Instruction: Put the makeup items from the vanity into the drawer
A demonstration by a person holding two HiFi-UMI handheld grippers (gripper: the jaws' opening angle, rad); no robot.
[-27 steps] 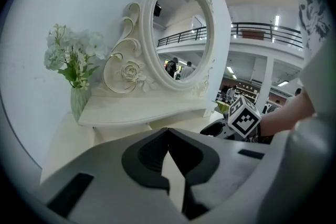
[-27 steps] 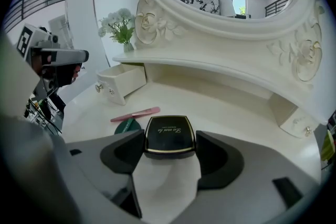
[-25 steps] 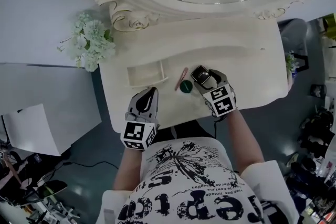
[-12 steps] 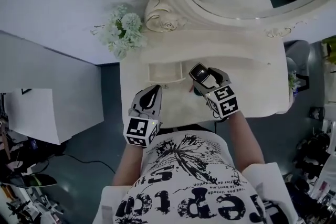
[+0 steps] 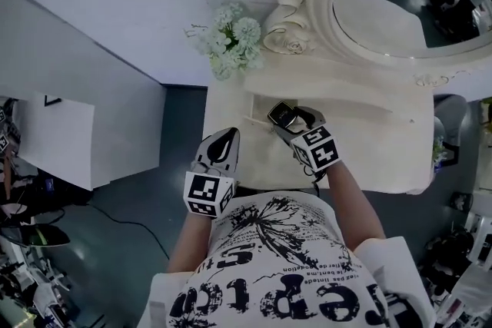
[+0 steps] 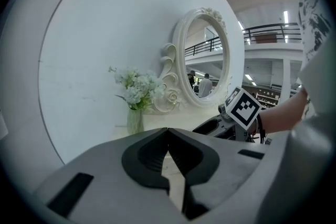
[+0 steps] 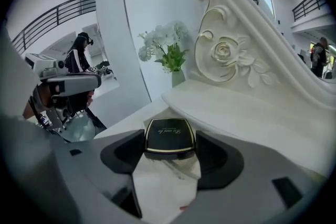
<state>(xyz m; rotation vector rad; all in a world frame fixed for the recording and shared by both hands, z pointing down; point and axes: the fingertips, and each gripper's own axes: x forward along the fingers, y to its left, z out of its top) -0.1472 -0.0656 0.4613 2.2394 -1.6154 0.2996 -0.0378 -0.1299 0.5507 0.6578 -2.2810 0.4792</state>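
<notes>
Your right gripper (image 5: pixel 286 119) has carried the compact (image 7: pixel 169 136), pinched between its jaws, from the open tabletop across to the drawer (image 5: pixel 255 105). It now hangs at the drawer's right end, so the drop looks close. Your left gripper (image 5: pixel 221 144) has stayed off the front edge of the vanity (image 5: pixel 369 142), jaws pressed together on nothing. The right gripper covers much of the drawer, so the compact is probably over it, but I can't be sure. The green pot and pink stick seen a second ago are now out of sight.
</notes>
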